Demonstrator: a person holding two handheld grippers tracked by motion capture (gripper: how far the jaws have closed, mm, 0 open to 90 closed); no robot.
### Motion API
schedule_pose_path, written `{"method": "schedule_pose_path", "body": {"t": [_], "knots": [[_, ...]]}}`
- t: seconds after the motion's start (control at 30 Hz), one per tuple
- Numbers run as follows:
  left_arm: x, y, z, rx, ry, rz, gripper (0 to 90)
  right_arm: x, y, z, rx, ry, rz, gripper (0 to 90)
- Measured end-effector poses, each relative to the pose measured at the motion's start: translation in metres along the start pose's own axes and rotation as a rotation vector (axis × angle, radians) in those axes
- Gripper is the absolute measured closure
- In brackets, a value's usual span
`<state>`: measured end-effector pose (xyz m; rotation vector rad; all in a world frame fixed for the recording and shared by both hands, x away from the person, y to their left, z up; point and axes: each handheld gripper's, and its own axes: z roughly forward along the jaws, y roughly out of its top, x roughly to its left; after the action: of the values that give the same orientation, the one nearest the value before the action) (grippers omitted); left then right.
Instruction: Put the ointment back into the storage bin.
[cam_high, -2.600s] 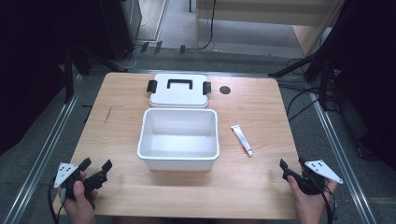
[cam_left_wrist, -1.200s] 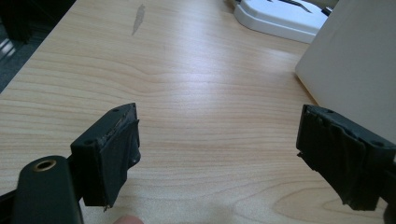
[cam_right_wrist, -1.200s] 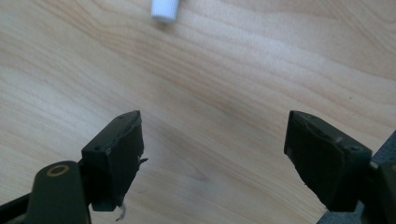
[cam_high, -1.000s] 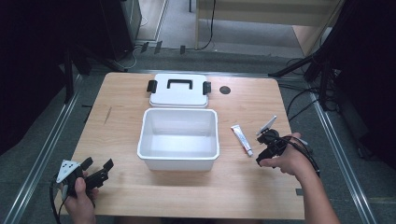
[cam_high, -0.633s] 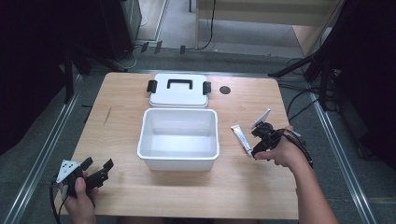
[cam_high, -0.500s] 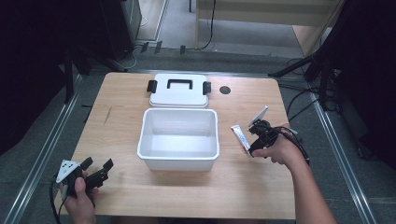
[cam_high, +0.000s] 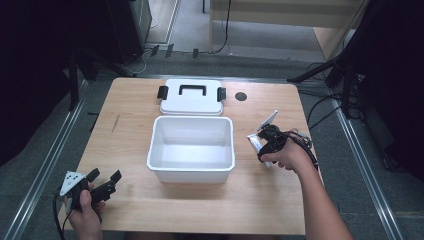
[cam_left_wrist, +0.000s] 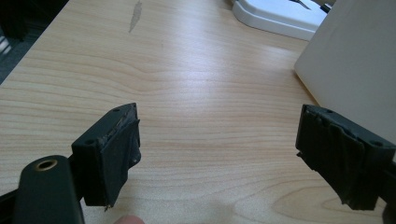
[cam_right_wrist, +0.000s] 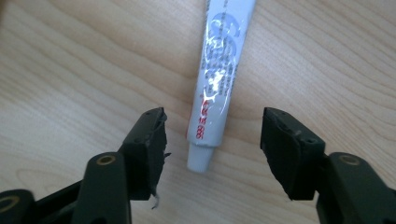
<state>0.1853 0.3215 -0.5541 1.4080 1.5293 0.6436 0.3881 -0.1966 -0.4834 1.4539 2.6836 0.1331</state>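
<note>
A white tube with red and blue print (cam_right_wrist: 219, 79) lies flat on the wooden table, capped end towards my right gripper (cam_right_wrist: 212, 137). Its jaws straddle the capped end and have just been closing; a gap shows on both sides and the pads do not touch the tube. From above, the right gripper (cam_high: 264, 146) hovers over the tube (cam_high: 253, 141) just right of the white bin (cam_high: 190, 175). My left gripper (cam_high: 105, 176) rests at the table's front left corner, open and holding nothing (cam_left_wrist: 215, 140).
The open white bin stands mid-table with nothing seen in it. Its white lid (cam_high: 191, 100) with black handle and clips lies behind it. A black round hole (cam_high: 241, 96) sits in the tabletop at back right. Cables trail off the right edge.
My right hand has come in from the table's front right corner to the tube beside the bin, and its jaws are narrower. The left hand has stayed put.
</note>
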Motion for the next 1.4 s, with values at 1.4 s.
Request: {"method": "schedule_pose_path", "body": {"t": [1.4], "knots": [[0.0, 0.0, 0.001, 0.007, -0.012, 0.0, 14.6, 0.0, 0.016, -0.024, -0.007, 0.014, 0.07, 72.7]]}}
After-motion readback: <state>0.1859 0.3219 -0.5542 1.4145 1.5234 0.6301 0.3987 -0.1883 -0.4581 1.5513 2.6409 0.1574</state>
